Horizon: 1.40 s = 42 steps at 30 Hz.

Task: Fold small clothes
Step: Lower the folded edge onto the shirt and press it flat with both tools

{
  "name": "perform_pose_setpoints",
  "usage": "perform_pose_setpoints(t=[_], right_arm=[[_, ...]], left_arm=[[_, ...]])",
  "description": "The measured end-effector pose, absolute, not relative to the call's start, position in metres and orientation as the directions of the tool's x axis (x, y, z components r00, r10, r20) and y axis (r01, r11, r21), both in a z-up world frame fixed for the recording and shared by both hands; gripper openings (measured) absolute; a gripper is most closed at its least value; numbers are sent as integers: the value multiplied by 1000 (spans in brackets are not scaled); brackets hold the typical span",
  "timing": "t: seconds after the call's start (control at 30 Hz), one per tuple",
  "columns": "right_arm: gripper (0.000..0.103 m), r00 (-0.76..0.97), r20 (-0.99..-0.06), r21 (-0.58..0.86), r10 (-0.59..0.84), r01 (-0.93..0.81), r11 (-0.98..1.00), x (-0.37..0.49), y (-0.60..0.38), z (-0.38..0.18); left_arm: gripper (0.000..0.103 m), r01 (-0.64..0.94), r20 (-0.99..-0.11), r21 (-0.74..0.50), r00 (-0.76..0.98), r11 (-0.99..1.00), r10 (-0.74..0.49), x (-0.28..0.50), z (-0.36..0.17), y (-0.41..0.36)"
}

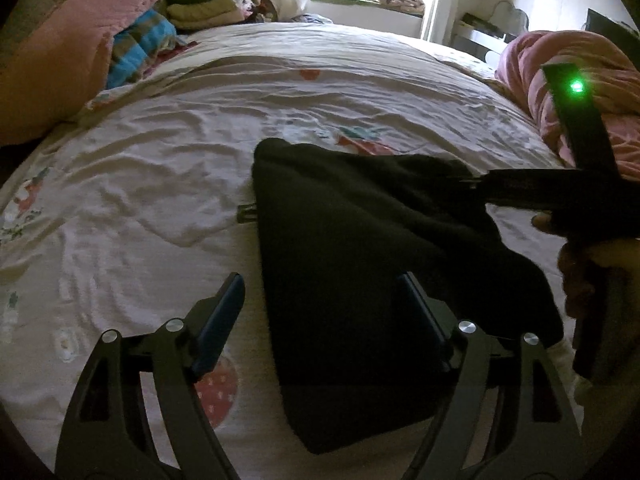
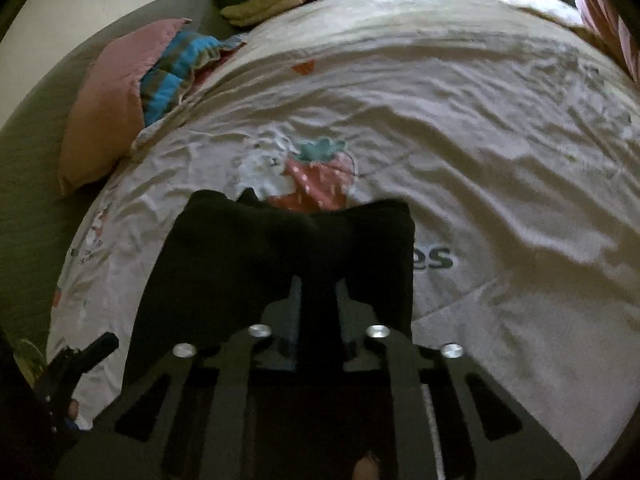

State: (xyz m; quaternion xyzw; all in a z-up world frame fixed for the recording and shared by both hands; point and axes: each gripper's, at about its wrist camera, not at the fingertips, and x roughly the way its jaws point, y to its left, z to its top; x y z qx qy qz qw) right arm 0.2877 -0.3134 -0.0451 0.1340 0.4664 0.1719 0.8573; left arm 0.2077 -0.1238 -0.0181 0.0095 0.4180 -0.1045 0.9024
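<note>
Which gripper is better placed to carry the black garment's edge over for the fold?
Right. The right gripper is shut on the black garment; the left gripper is open, holding nothing.

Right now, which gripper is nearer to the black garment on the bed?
Right. The right gripper is shut on the black garment, pinching a fold at its edge. The left gripper is open, hovering astride the garment's near end, pads not pressing it.

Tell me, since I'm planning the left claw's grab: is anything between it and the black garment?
Nothing visible blocks it. The left claw is open, its jaws straddling the edge of the black garment on the bed sheet. The right claw already pinches the cloth's other end.
</note>
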Motion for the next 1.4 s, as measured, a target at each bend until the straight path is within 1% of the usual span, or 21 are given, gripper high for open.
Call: perform_pose_setpoints(t=[0.1, 0.2, 0.27, 0.33, 0.43, 0.5, 0.57, 0.67, 0.73, 0.77, 0.8, 0.83, 0.9, 0.97, 1.07, 1.17, 1.27, 1.4], right_arm=[[6, 561, -710, 368, 425, -219, 904, 282, -314, -25], [6, 612, -678, 312, 406, -260, 914, 281, -316, -3], [6, 632, -692, 215, 348, -279, 936, 282, -312, 2], [6, 636, -721, 120, 275, -276, 954, 286, -308, -6], [6, 612, -757, 83, 231, -261, 962, 293, -311, -31], [6, 592, -771, 110, 235, -240, 965, 297, -318, -50], [6, 598, -760, 145, 253, -223, 964, 297, -325, -61], [9, 599, -758, 166, 259, -207, 964, 291, -326, -61], [15, 601, -751, 189, 272, -199, 962, 283, -326, -52], [20, 602, -743, 219, 292, -193, 956, 276, -330, -45], [28, 606, -732, 242, 311, -196, 950, 270, -333, -40], [31, 614, -706, 286, 352, -208, 935, 259, -337, -32], [47, 622, -682, 325, 386, -216, 921, 240, -342, -23], [47, 624, -667, 353, 407, -217, 910, 225, -346, -18], [48, 608, -637, 449, 474, -208, 869, 205, -354, -18], [50, 609, -625, 466, 489, -212, 859, 190, -354, -18], [50, 565, -614, 532, 551, -219, 818, 182, -349, -26], [50, 544, -631, 541, 553, -203, 816, 179, -343, -35]], left_arm=[[71, 204, -771, -89, 605, 975, -197, 210, -20, -123], [71, 217, -773, -97, 598, 971, -211, 210, -22, -128], [71, 220, -775, -126, 586, 967, -235, 210, -25, -131], [71, 226, -779, -131, 578, 965, -241, 209, -29, -135], [71, 233, -789, -129, 565, 964, -242, 208, -37, -140], [71, 235, -789, -146, 558, 961, -256, 207, -38, -140], [71, 238, -789, -154, 555, 959, -264, 206, -39, -140], [71, 237, -789, -150, 556, 960, -261, 205, -38, -140], [71, 236, -788, -146, 559, 961, -258, 204, -38, -139], [71, 234, -787, -148, 560, 961, -258, 204, -38, -138], [71, 233, -787, -151, 560, 961, -259, 204, -38, -138], [71, 232, -786, -155, 559, 960, -262, 204, -39, -137], [71, 229, -785, -159, 561, 960, -264, 204, -39, -137], [71, 229, -783, -160, 563, 960, -264, 202, -38, -137], [71, 231, -781, -159, 565, 960, -266, 201, -37, -137], [71, 232, -779, -158, 568, 960, -266, 199, -36, -136], [71, 232, -776, -162, 570, 959, -269, 196, -34, -134], [73, 228, -771, -171, 575, 958, -275, 191, -31, -129]])
